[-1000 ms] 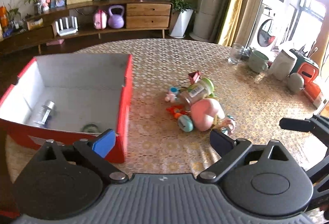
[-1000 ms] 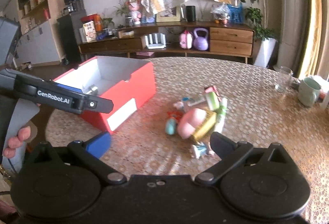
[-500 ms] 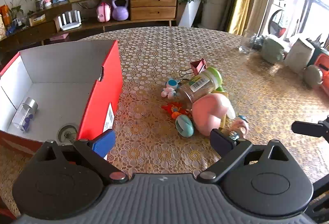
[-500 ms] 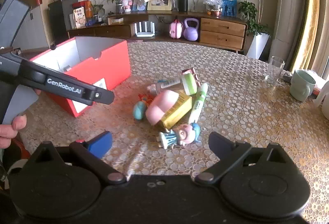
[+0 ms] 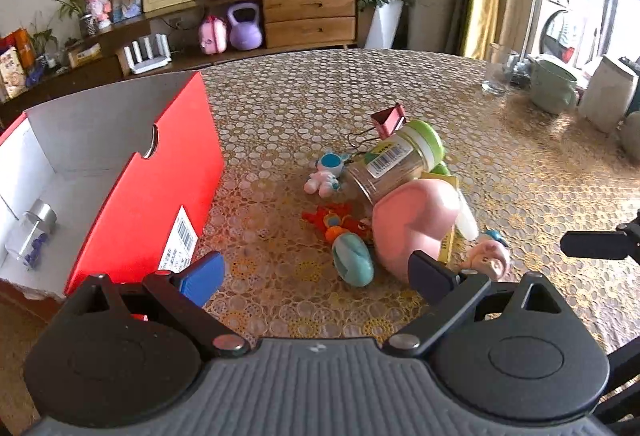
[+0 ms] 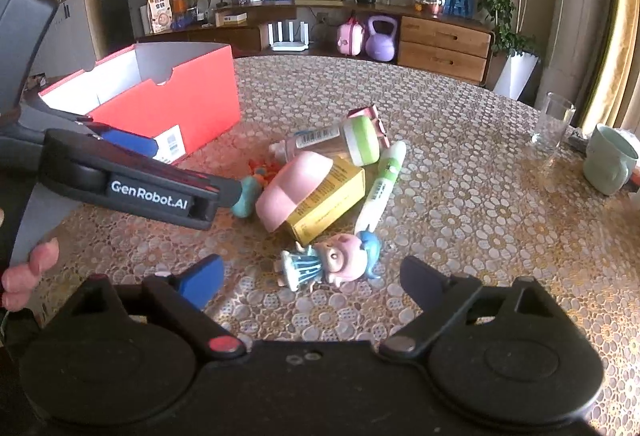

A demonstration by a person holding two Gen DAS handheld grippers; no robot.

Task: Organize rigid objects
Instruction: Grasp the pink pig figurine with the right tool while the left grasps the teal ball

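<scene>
A pile of small objects lies mid-table: a pink rounded case (image 5: pixel 412 224), a green-lidded jar (image 5: pixel 400 159), a yellow box (image 6: pixel 328 191), a green pen (image 6: pixel 382 183), a teal egg-shaped toy (image 5: pixel 352 260) and a blue-haired doll (image 6: pixel 332 264). The red box (image 5: pixel 160 191) stands to the left with a small clear bottle (image 5: pixel 34 232) inside. My left gripper (image 5: pixel 316 274) hovers open just before the teal toy and pink case. My right gripper (image 6: pixel 312 280) has its jaws closing, still wide; the doll lies just beyond its fingers, untouched.
A glass (image 6: pixel 554 123), a green mug (image 6: pixel 610 159) and white containers (image 5: pixel 608 91) stand at the table's far right. A sideboard with a purple kettlebell (image 5: pixel 244 27) lines the wall behind. A person's fingers (image 6: pixel 24 276) show at the left edge.
Both grippers have come down and forward toward the pile, which now looks larger and nearer. The left gripper has drifted right, away from the red box. The right jaws have narrowed slightly.
</scene>
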